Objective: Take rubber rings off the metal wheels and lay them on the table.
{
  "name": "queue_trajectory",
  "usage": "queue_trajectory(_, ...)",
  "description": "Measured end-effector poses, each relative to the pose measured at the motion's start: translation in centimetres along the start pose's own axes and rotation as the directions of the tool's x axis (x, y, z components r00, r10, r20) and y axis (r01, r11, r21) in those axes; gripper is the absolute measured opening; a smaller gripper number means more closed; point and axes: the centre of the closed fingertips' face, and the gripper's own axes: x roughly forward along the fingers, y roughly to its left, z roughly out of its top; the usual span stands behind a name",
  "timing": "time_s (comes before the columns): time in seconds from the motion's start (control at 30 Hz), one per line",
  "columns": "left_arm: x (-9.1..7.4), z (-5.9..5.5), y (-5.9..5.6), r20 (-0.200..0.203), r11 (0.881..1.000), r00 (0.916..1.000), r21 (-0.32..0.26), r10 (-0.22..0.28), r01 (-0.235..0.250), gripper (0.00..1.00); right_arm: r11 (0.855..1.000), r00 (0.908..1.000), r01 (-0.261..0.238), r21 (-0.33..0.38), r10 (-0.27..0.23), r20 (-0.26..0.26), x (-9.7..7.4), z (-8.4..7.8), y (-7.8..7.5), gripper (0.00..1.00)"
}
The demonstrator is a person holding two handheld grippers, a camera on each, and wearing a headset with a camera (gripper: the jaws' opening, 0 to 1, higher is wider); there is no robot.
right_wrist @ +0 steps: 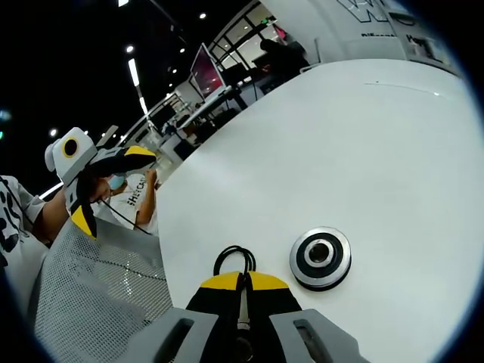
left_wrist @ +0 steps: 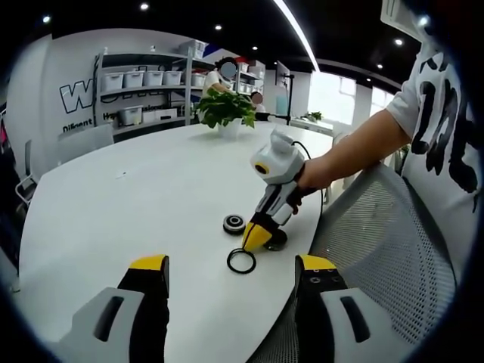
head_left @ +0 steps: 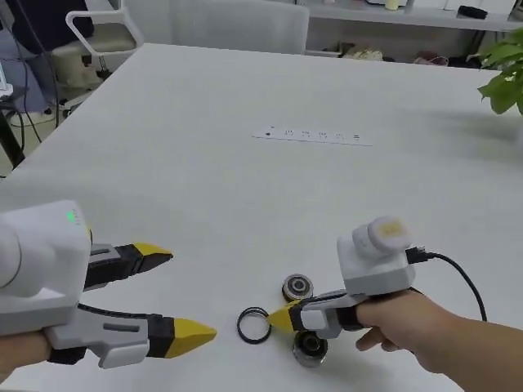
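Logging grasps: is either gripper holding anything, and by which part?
Left gripper: open, empty. Right gripper: shut at the rubber ring's near edge; true pinch cannot be told.

Office: long white table (head_left: 245, 188), storage-bin shelves (left_wrist: 140, 87), potted plant (left_wrist: 225, 108), mesh chair (left_wrist: 378, 227).

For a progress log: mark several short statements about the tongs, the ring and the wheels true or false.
1. The left tongs stand open. True.
2. A black rubber ring lies flat on the table. True.
3. The right tongs stand wide open. False: they are shut, with the tips next to the rubber ring.
4. Three metal wheels lie on the table. False: two do, the far wheel and the near wheel, which is partly hidden by the right tongs.
5. The left tongs hold the ring. False: they are empty and apart from it.
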Motion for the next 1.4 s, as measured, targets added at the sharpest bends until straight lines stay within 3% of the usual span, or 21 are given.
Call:
queue_trajectory(0.57, 0.0, -0.2, 0.0, -0.010, 1.000, 0.9999, -0.004, 0.000, 0.000, 0.65, 1.000, 1.0000, 0.005, -0.018, -0.005, 0.006, -0.2, 0.1, -0.1, 0.03)
queue_trajectory(1.4, 0.5, 0.3, 0.4, -0.025, 1.000, 0.9996, -0.001, -0.009, 0.009, 0.63, 0.999, 0.9959, 0.026, -0.038, -0.022, 0.087, -3.2, 2.0, -0.3, 0.09)
